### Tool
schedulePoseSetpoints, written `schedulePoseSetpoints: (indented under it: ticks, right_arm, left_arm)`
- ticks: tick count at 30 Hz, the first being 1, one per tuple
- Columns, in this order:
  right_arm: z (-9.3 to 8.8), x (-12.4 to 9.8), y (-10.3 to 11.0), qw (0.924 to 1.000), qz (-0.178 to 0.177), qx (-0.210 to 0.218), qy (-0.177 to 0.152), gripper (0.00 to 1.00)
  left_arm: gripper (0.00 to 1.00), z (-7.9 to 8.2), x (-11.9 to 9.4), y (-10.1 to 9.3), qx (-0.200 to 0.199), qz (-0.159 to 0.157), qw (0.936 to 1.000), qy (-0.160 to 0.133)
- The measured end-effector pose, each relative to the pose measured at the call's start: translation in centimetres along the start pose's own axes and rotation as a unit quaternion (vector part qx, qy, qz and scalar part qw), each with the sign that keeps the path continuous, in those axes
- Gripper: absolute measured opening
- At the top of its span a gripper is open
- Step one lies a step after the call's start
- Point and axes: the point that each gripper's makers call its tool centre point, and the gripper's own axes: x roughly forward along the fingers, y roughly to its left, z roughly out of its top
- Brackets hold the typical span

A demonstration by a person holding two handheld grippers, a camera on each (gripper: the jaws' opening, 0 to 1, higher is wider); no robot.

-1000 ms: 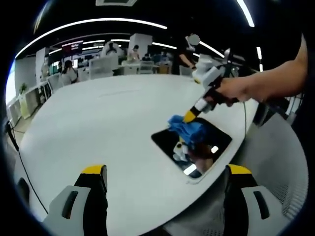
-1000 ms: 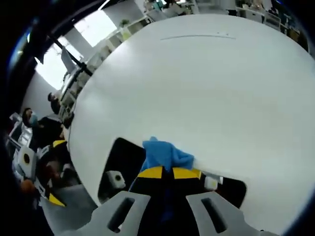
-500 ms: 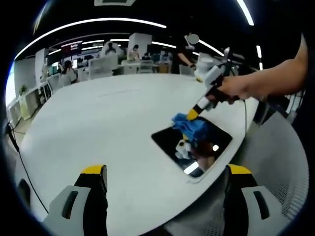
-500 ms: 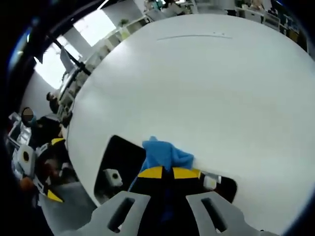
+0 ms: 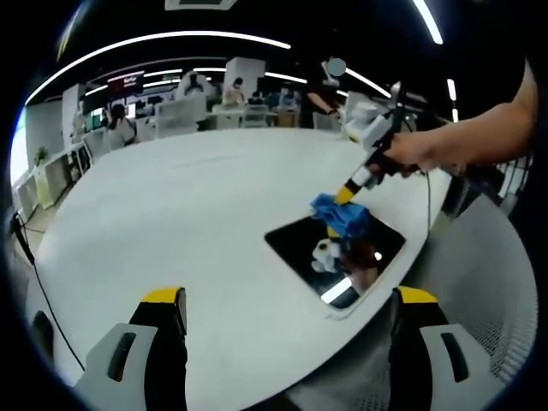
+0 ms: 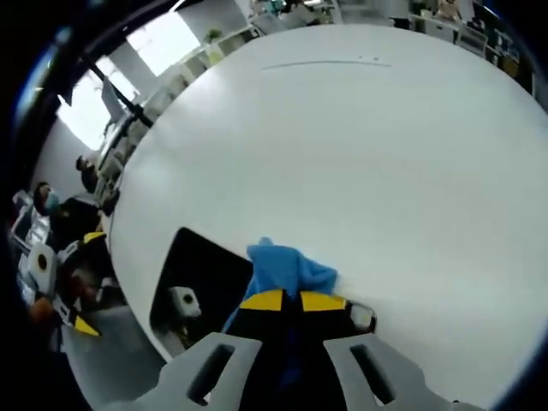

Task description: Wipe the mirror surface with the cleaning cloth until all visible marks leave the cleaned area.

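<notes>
The cloth (image 6: 287,270) is a soft, light, bright blue rag, bunched into loose folds; it will crumple and drag rather than slide as one stiff piece, so the best hold is a thick pinch near its gathered middle, leaving a free flap to rub the glass. The right gripper (image 6: 293,301) has just that hold: its yellow-tipped jaws are clenched together on the bunched fabric at 6 o'clock in the right gripper view. In the left gripper view the cloth (image 5: 340,216) sits on the far edge of the mirror (image 5: 330,248), at about 2 o'clock from the picture's centre. The mirror is a flat, dark, glossy rectangle with rounded corners, hard, slick and probably breakable, lying on the smooth matt white table (image 5: 171,214) near its edge; light pressure suits it. The left gripper (image 5: 282,304) hangs back with its jaws spread wide, grasping nothing.
</notes>
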Motion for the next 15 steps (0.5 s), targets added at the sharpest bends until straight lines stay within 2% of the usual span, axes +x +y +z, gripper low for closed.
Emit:
schedulePoseSetpoints:
  ticks: [13, 15]
  right_arm:
    - [0.03, 0.05, -0.18, 0.9997, -0.012, -0.003, -0.019, 0.0]
    - [0.03, 0.04, -0.18, 0.9992, -0.018, 0.016, -0.031, 0.0]
  left_arm:
    - [1.0, 0.09, 0.04, -0.1, -0.002, 0.001, 1.0, -0.001]
    - [1.0, 0.06, 0.04, -0.04, -0.002, 0.002, 1.0, -0.001]
